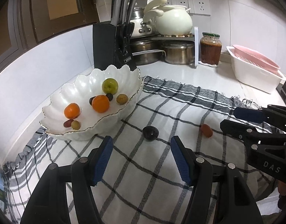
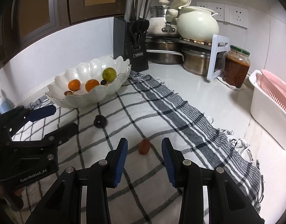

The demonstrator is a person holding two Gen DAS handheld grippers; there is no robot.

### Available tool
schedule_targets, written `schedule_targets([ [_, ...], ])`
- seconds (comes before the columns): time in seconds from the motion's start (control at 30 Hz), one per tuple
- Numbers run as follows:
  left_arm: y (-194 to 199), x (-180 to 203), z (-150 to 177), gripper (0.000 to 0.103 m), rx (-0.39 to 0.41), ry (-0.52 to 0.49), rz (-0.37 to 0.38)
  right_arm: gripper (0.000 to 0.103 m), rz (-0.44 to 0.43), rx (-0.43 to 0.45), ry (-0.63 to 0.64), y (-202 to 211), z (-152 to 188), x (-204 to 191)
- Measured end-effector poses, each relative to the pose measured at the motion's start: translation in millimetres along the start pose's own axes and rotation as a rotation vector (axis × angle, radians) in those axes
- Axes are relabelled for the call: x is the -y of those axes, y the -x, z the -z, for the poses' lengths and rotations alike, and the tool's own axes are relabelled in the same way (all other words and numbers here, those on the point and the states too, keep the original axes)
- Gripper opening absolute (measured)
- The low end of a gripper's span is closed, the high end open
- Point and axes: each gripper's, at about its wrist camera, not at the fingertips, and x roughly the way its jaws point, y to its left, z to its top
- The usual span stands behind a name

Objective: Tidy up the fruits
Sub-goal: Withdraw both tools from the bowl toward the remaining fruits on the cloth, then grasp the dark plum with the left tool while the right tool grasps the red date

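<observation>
A white scalloped bowl (image 1: 124, 74) stands on a checked cloth and holds two oranges, a green fruit and several small fruits; it also shows in the right wrist view (image 2: 83, 97). A dark plum (image 1: 150, 133) lies on the cloth just ahead of my open, empty left gripper (image 1: 141, 145); it also shows in the right wrist view (image 2: 100, 121). A small red fruit (image 2: 144, 146) lies between the fingertips of my open right gripper (image 2: 144, 147), untouched; it also shows in the left wrist view (image 1: 206, 130). The right gripper (image 1: 234, 119) shows at the right of the left wrist view.
A black knife block (image 1: 113, 44) stands behind the bowl. Steel pots (image 1: 178, 53), a white ceramic pot (image 1: 173, 21) on a rack, a jar of red sauce (image 1: 210, 48) and a white tub with a pink colander (image 1: 254, 67) line the back and right.
</observation>
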Motion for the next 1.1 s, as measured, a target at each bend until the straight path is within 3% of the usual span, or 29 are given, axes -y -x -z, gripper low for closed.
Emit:
schedule_targets([
  [0.6,-58,6,-2,0.061,-0.093,-0.027,0.026,0.039,-0.032,-0.056,-0.058,-36,1,4],
  [1.0,-83,9,-8,0.054,-0.135,-0.035,0.046,0.037,-0.053,-0.099,-0.071,-57,1,6],
  [1.1,-87,9,-8,0.047,-0.148,-0.027,0.056,0.033,-0.055,-0.1,-0.068,-58,0,7],
])
